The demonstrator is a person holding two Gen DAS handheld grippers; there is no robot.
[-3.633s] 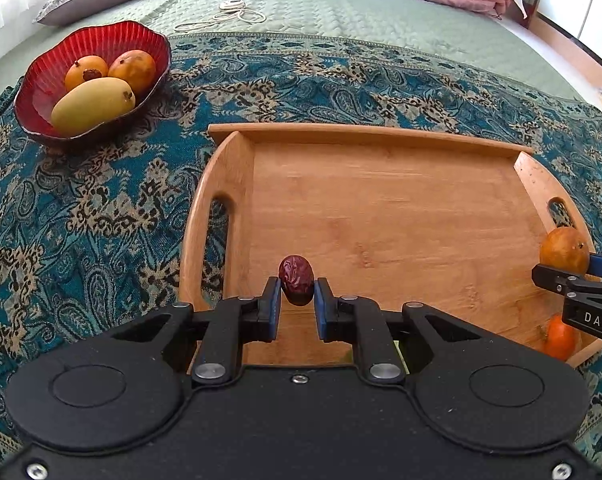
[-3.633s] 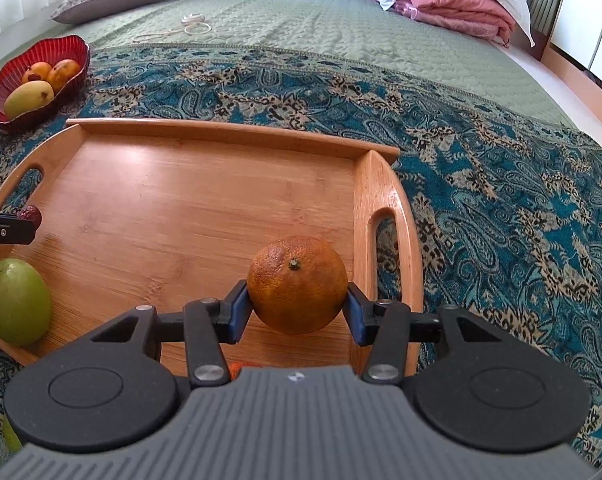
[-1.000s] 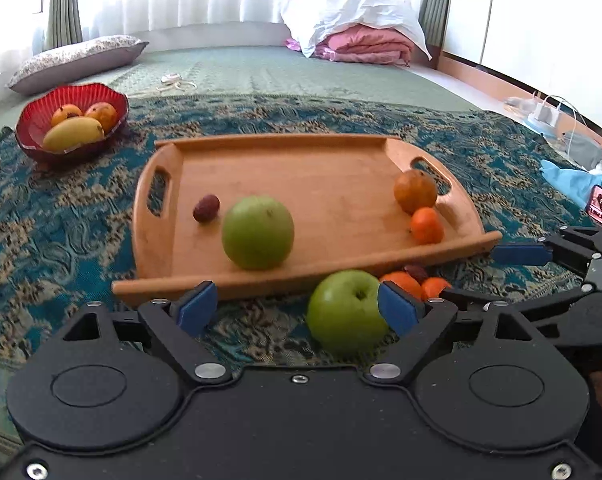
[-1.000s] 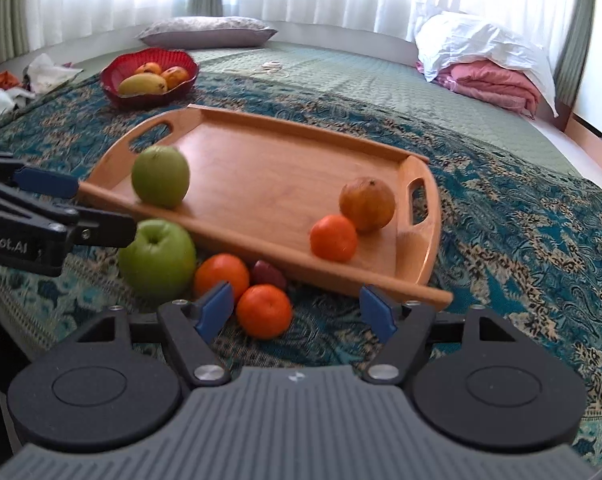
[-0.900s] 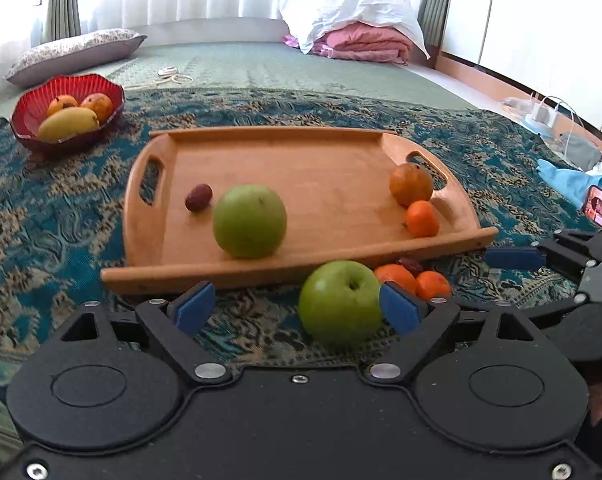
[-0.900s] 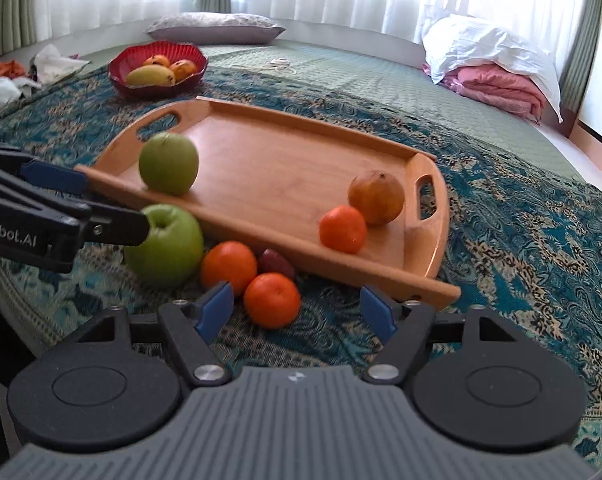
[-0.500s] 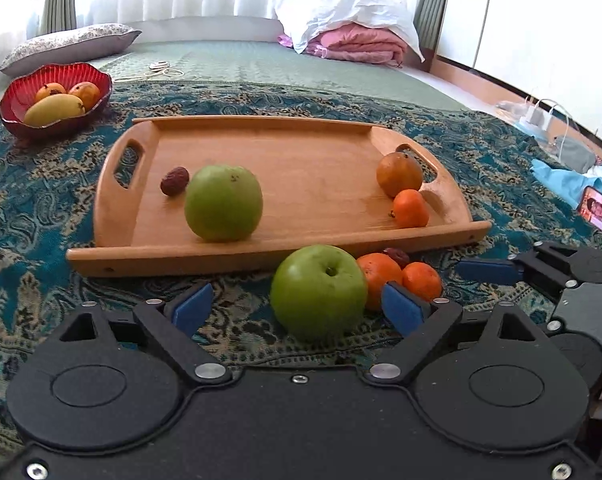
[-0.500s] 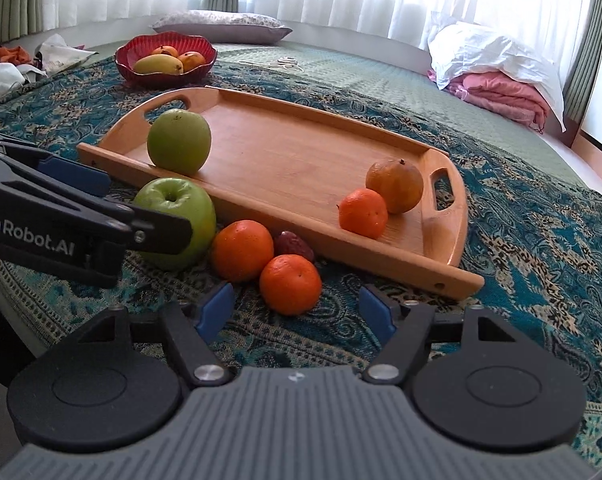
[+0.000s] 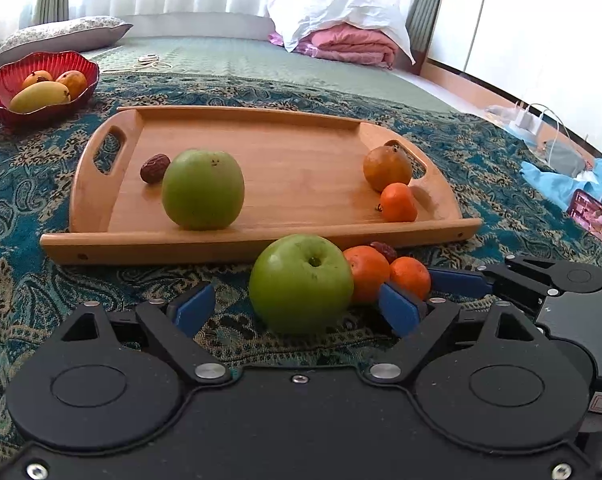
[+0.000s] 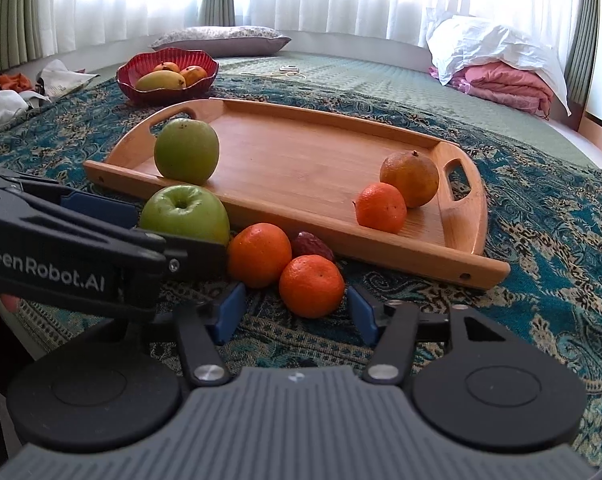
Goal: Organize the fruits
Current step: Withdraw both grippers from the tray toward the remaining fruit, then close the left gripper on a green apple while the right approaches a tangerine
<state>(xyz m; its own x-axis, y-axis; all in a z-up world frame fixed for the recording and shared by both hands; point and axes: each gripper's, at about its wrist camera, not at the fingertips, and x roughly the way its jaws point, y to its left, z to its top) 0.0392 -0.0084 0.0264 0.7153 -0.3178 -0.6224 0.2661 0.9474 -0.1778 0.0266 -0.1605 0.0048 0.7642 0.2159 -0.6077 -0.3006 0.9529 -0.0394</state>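
A wooden tray lies on the patterned cloth. It carries a green apple, a date, a brownish orange and a small mandarin. In front of it on the cloth sit a second green apple, two mandarins and a dark date. My left gripper is open, its pads either side of the second apple without touching it. My right gripper is closing, with the nearer mandarin between its pads, not gripped.
A red bowl of mangoes stands at the far left. Behind are a pillow and folded bedding. A phone, blue cloth and chargers lie right of the tray. A hand shows at the left edge of the right wrist view.
The date and orange held earlier now lie on the tray. Both grippers have drawn back and sunk toward the fruit on the cloth. The right jaws have narrowed around the mandarin.
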